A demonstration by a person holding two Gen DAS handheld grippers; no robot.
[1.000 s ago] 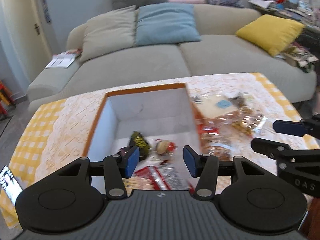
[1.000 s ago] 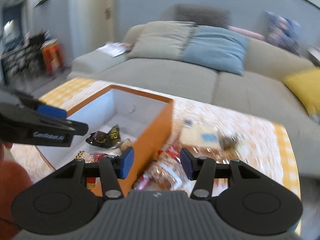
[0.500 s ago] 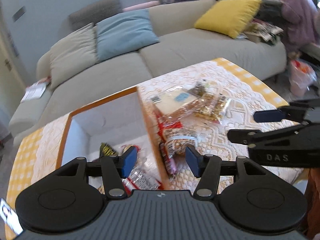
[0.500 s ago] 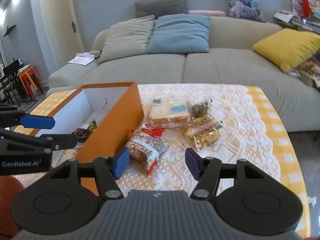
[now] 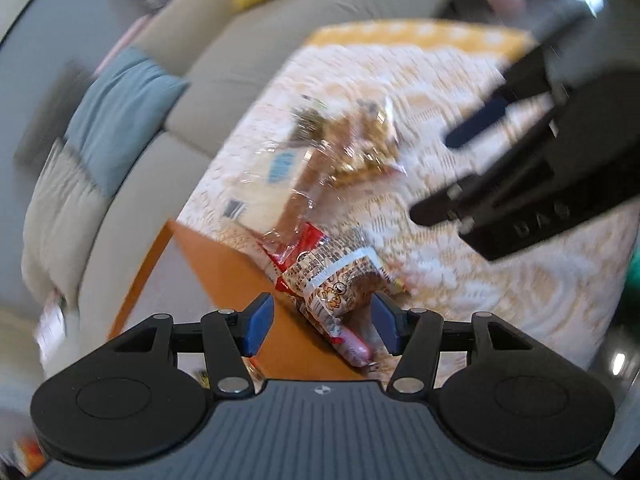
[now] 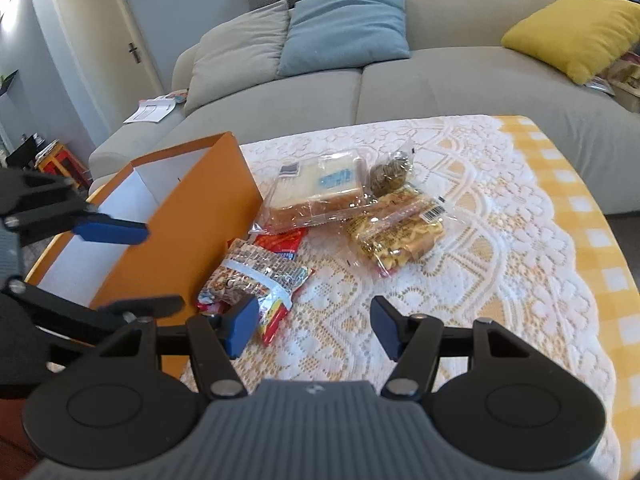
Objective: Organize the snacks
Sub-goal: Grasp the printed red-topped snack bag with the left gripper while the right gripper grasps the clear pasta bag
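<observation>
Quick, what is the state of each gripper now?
Left gripper: open, holding nothing, around a snack packet.
Right gripper: open, empty.

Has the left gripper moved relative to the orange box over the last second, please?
Yes. The left gripper has swung rightward off the orange box; its open fingers now frame the patterned snack packet outside the box's right wall.

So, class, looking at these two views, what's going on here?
A person with a gripper in each hand is sorting snacks into an orange box. Both grippers are open and empty. The left gripper is closing in on a printed snack packet lying against the box's outer wall. The bread bag and yellow snack bag lie on the lace tablecloth.
</observation>
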